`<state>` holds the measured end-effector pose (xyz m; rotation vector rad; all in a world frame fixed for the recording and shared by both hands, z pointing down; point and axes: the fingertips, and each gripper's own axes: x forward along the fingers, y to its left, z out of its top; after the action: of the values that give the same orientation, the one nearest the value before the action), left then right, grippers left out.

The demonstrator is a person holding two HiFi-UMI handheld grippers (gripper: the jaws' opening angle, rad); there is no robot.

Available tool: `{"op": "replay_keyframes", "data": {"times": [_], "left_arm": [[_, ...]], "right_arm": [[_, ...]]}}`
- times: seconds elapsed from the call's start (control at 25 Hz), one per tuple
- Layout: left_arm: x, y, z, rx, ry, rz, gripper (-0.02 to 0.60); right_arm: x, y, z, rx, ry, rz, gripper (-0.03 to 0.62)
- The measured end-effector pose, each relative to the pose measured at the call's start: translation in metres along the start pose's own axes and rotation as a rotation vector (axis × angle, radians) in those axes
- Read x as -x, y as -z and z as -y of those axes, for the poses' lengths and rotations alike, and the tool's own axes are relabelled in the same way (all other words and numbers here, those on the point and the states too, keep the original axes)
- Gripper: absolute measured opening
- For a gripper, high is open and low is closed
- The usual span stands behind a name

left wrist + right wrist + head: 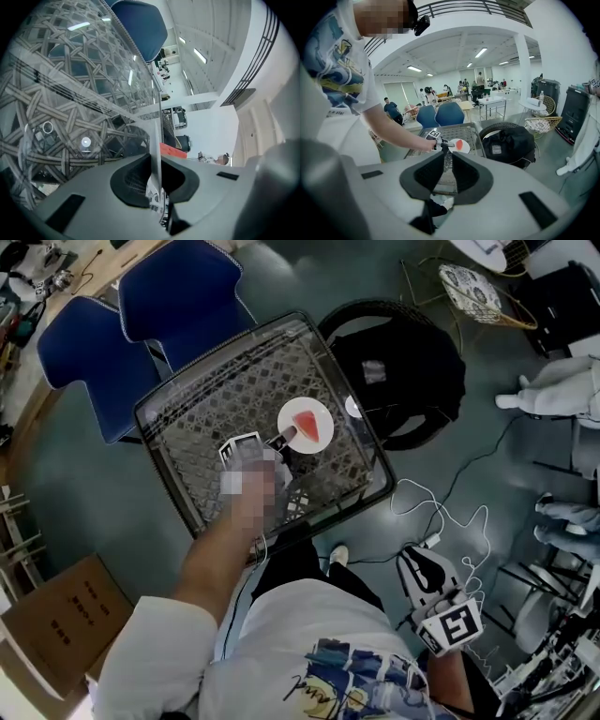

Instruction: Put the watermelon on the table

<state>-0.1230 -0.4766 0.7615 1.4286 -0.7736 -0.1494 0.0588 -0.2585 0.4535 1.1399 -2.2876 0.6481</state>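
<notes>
The left claw [278, 439] is clamped on the rim of the round white plate [298, 407] bearing the red watermelon wedge [310, 427] at the glass-topped wicker table [211, 395]. The wedge is judged soft and slippery, so it is best carried level by that rim.

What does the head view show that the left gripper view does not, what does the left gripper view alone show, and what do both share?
Only the head view: the whole round plate from above, the right hand-held gripper, a black bag and a cardboard box. Only the left gripper view: close up, the left hand-held gripper with its jaws shut on the plate's thin rim, seen edge-on, and ceiling lights. Both: the watermelon on the plate, the glass-topped woven table and a blue chair.
</notes>
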Motion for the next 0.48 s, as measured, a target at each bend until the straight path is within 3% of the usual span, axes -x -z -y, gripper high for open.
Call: {"op": "replay_keyframes", "data": {"times": [0.16,0.32,0.48], "left_arm": [[0.0,0.001,-0.006,-0.044,-0.061,-0.024,0.028],[0.0,0.004,-0.016,-0.149,-0.188,-0.095,0.032],[0.001,0.003,-0.018,-0.228,-0.262,-0.118,0.055]], "right_arm": [[-0.001,0.002,0.001,-0.008,-0.002,-0.004,0.06],[-0.002,0.0,-0.001,0.004,0.0,0.002,0.06],[0.0,0.001,-0.003,0.007,-0.002,0.002,0.06]]}}
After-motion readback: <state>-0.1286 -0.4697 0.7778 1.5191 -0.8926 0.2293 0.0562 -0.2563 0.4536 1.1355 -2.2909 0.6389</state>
